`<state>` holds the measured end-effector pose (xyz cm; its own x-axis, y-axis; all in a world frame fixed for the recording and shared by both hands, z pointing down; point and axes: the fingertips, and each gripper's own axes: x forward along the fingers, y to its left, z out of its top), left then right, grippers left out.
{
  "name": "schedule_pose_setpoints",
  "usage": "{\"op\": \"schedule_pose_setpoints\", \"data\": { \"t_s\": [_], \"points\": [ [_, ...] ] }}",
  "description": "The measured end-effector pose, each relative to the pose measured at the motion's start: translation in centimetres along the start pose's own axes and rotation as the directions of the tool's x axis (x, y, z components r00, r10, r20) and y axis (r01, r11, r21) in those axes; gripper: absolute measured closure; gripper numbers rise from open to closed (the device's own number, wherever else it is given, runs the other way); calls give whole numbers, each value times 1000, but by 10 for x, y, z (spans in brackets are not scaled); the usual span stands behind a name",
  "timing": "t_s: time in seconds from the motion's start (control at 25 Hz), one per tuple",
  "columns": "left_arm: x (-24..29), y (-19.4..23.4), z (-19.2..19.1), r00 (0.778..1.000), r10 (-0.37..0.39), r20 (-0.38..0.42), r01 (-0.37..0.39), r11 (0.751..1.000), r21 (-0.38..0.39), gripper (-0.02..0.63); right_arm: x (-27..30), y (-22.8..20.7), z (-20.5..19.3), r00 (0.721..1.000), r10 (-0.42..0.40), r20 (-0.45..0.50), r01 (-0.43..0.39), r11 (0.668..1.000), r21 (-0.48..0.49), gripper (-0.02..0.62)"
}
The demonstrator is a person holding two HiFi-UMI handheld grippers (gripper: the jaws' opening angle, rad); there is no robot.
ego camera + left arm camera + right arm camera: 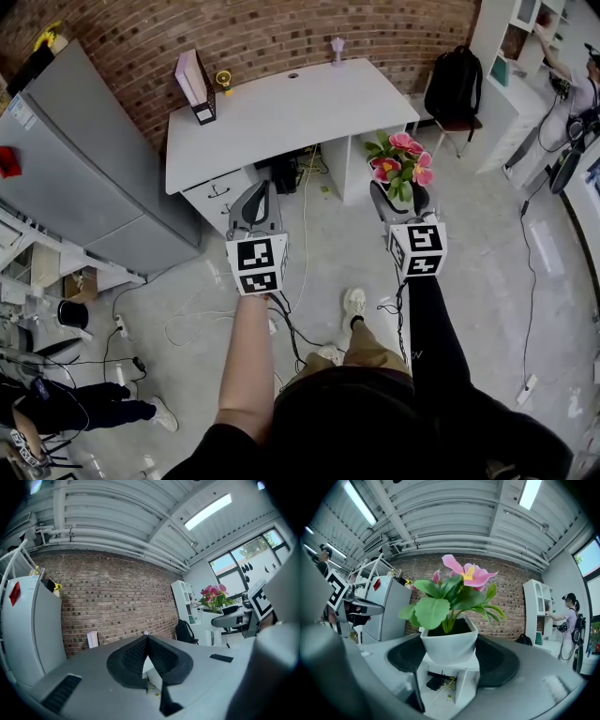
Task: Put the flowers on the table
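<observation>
Gripping the stiff white pot (450, 644) of flowers (403, 159) by its walls with the right gripper (449, 663), mid-air, short of the table (281, 112); left gripper (147, 644) pinched empty. Probably light, top-heavy, fragile petals: hold pot only, upright.

The left claw (146, 640) has its two dark ribbed jaws pressed together, with nothing between them. Beyond their tips runs a brick wall (117, 602). A grey refrigerator (33, 630) stands at the left, and a small pale box (92, 639) shows just above the claw's grey body. A black backpack (186, 632) sits below a white shelf unit (184, 599). At the right, the right claw (218, 619) holds pink flowers (213, 595) in a white pot, upright.
</observation>
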<state>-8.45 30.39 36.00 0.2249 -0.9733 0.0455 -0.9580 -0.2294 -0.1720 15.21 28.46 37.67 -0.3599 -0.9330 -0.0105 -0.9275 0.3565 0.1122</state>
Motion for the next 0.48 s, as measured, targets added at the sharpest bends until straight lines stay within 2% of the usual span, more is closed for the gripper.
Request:
{"op": "schedule_pose_setpoints", "data": {
  "t_s": [0.48],
  "points": [
    [122, 18, 7, 999, 45, -11, -45, 999, 4, 600, 128, -58, 4, 998, 54, 40, -55, 998, 26, 262]
  ]
}}
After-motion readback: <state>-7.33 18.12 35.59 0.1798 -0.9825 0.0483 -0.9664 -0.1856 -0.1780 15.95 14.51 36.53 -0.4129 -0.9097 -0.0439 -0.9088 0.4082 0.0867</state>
